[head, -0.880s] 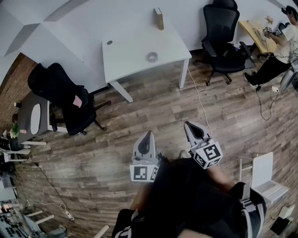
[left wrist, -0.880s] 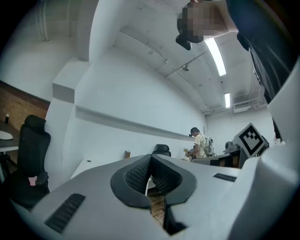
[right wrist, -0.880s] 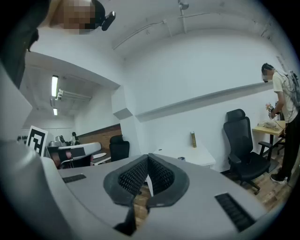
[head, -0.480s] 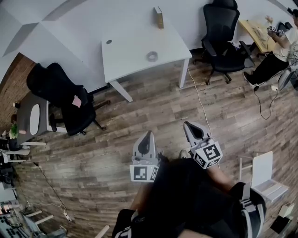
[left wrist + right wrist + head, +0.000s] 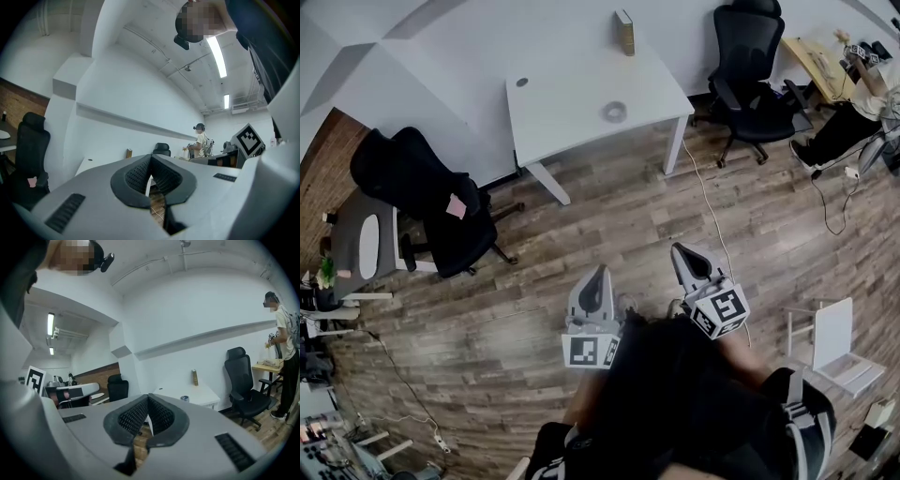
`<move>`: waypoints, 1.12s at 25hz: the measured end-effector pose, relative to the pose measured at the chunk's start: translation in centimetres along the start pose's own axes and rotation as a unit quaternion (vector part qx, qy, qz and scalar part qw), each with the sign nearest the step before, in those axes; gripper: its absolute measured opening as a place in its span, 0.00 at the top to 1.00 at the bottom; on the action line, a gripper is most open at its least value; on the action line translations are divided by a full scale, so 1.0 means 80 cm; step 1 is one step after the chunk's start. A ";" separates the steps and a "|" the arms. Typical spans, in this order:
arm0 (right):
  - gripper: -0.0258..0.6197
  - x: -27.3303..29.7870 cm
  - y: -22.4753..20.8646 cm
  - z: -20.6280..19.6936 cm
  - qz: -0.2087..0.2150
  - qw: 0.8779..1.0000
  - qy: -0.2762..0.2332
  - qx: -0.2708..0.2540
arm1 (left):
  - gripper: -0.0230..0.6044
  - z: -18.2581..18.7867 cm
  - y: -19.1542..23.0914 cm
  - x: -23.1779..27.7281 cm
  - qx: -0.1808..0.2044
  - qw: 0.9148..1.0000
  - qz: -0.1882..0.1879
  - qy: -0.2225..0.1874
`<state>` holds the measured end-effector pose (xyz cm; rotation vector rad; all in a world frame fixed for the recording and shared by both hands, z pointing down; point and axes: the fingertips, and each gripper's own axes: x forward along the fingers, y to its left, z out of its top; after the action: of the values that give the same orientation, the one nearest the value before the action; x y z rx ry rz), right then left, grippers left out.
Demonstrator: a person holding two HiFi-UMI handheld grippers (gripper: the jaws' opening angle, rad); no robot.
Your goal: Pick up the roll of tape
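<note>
The roll of tape (image 5: 614, 112) is a small grey ring lying flat on the white table (image 5: 572, 112) far ahead of me; it shows as a small ring (image 5: 184, 399) in the right gripper view too. My left gripper (image 5: 594, 281) and right gripper (image 5: 688, 255) are held level, close to my body, over the wooden floor, well short of the table. Both have their jaws together at the tips with nothing between them. The left gripper (image 5: 151, 176) faces the table's left part. The right gripper (image 5: 146, 422) faces the table with the tape just right of its jaws.
A brown book-like block (image 5: 624, 32) stands at the table's far edge. A black office chair (image 5: 422, 197) sits left of the table, another (image 5: 755, 75) to its right. A white cable (image 5: 708, 206) runs across the floor. A person (image 5: 862, 98) sits at the far right. A white stool (image 5: 830, 342) stands to my right.
The view has shifted slightly; the table and tape sit a little further right and nearer in the picture. Both grippers have kept their place and stayed shut.
</note>
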<state>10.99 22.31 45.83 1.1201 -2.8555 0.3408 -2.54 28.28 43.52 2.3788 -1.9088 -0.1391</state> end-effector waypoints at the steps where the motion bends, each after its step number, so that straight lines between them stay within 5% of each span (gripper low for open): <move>1: 0.94 0.005 0.005 -0.001 -0.004 1.000 0.002 0.000 | 0.93 0.000 0.007 0.000 0.000 1.000 -0.004 0.000; 14: 0.94 0.066 0.023 -0.017 -0.036 0.999 0.016 0.012 | 0.93 -0.025 0.074 0.021 -0.014 0.999 -0.037 0.029; 28: 0.94 0.222 -0.122 0.020 -0.004 1.000 0.011 0.006 | 0.93 -0.018 0.124 0.218 -0.003 0.999 -0.016 0.029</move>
<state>4.57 3.20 48.42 1.1212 -2.8328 0.3689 -8.24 9.13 45.91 2.3840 -1.8423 -0.0786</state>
